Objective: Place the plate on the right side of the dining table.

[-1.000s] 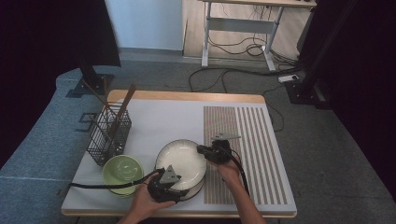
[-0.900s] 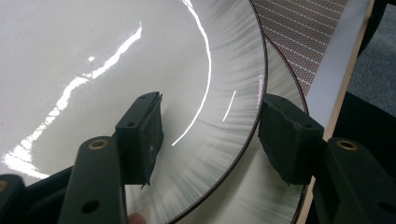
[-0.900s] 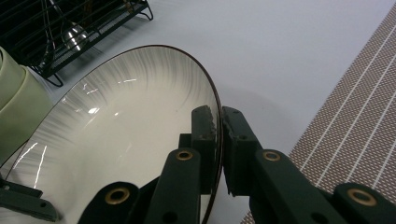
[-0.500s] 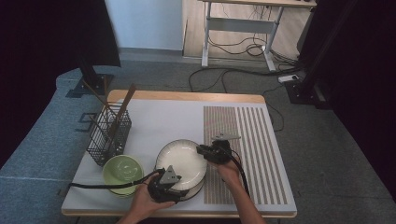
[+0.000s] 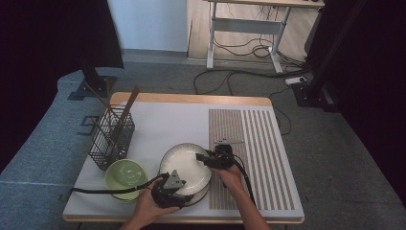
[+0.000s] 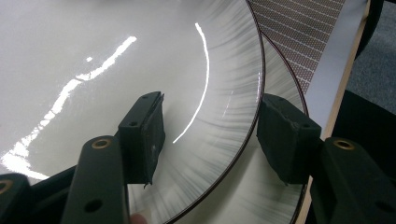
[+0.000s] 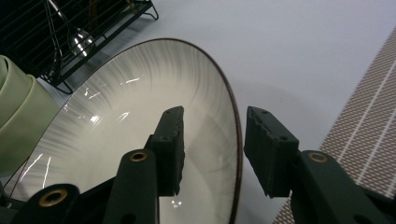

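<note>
Two white plates with dark rims lie stacked near the table's front; the upper plate [image 5: 186, 165] [image 6: 116, 70] [image 7: 140, 102] rests on the lower plate [image 6: 252, 196]. My left gripper [image 5: 178, 181] [image 6: 210, 135] is at the stack's near edge. It is open, and its jaws straddle the upper plate's rim without pressing on it. My right gripper [image 5: 203, 157] [image 7: 212, 135] is at the plate's right rim. Its jaws have just been opening, and the rim lies between them with gaps on both sides.
A green bowl [image 5: 125, 173] [image 7: 14, 112] sits left of the plates. Behind it, a black wire basket [image 5: 112, 136] [image 7: 70, 32] holds utensils. A brown striped mat [image 5: 249, 153] [image 7: 369, 140] covers the table's right half. The table's front edge is just behind my hands.
My right gripper has shifted very slightly at the plate's right rim. The left gripper, plates and bowl stay where they were.
</note>
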A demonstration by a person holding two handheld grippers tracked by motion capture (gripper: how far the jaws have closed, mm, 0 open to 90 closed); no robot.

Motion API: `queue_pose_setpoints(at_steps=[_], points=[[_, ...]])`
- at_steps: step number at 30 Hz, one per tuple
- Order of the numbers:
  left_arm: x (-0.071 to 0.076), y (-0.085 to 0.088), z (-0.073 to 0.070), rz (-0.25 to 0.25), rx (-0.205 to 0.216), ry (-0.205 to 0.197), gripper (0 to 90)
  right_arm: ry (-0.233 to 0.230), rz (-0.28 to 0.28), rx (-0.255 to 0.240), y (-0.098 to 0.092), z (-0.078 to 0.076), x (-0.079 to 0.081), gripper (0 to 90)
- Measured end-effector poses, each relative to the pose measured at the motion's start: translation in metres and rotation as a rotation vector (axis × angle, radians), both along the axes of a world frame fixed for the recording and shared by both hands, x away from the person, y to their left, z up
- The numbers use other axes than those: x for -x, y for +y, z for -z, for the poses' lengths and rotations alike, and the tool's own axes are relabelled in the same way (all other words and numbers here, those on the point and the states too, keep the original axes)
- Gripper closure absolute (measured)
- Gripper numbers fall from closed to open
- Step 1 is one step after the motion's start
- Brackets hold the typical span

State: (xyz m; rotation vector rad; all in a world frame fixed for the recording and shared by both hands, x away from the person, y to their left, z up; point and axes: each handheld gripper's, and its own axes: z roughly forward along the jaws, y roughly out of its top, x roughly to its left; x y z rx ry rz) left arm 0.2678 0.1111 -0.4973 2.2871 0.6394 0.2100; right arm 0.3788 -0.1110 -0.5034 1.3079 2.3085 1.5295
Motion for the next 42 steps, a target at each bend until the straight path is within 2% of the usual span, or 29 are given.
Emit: queue_pose_setpoints(at_steps=[6, 10, 12, 17, 21, 24, 29, 33, 38, 42], points=[[0.000, 0.000, 0.000, 0.000, 0.000, 0.000, 41.5, 0.020, -0.018, -0.016, 0.003, 0.002, -0.001, 67.2], [0.000, 0.000, 0.000, 0.001, 0.000, 0.002, 41.4, 0.077, 0.003, -0.076, -0.002, 0.004, -0.004, 73.0], [0.000, 0.000, 0.000, 0.002, 0.001, 0.005, 40.6, 0.071, 0.007, -0.105, -0.002, 0.000, -0.003, 76.3], [0.000, 0.000, 0.000, 0.003, 0.002, 0.012, 40.0, 0.047, -0.002, -0.121, -0.003, -0.007, 0.000, 79.3], [0.001, -0.001, 0.000, 0.000, 0.007, 0.014, 39.9, 0.044, -0.009, -0.159, -0.003, -0.015, 0.003, 82.0], [0.000, -0.001, 0.000, -0.005, 0.004, 0.014, 39.3, 0.033, 0.008, -0.141, -0.002, -0.019, 0.005, 82.0], [0.001, 0.000, 0.000, -0.005, -0.001, 0.011, 38.2, 0.029, 0.011, -0.139, -0.002, -0.019, 0.006, 82.1], [0.002, 0.000, -0.002, 0.001, 0.014, 0.012, 37.5, 0.018, 0.019, -0.133, -0.002, -0.021, 0.006, 82.2], [0.002, 0.001, -0.006, 0.003, 0.027, 0.009, 37.0, -0.024, 0.046, -0.110, -0.001, -0.027, 0.008, 82.2], [0.003, 0.001, -0.006, 0.004, 0.030, 0.011, 36.9, -0.039, 0.040, -0.090, -0.002, -0.030, 0.009, 82.2]])
